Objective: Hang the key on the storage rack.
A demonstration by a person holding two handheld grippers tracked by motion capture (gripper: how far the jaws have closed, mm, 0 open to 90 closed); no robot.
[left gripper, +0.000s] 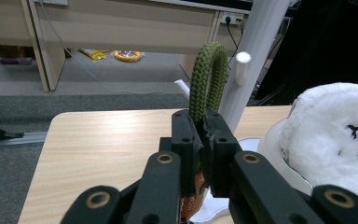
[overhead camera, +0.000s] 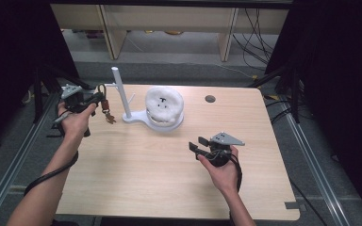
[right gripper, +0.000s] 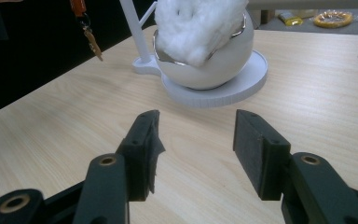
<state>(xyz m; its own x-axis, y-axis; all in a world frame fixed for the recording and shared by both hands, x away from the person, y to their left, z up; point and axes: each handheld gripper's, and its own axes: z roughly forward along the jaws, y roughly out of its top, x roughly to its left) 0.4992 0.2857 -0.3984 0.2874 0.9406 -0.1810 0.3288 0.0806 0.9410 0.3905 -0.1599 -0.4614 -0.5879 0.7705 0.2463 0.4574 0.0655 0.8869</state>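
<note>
Left gripper (overhead camera: 95,98) jaws pinch the green cord loop (left gripper: 208,77) of the keyring (overhead camera: 106,111) at the stand (overhead camera: 122,96) peg's nine o'clock, right gripper (overhead camera: 199,146) jaws spread idle; loop probably snags or misses the peg (left gripper: 242,67), tipping the stand.

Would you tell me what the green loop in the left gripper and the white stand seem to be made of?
Green loop: braided cord, apparently woven fibre, matte; plaited strands show. White stand: probably plastic, smooth and slightly glossy; painted metal is possible.
</note>
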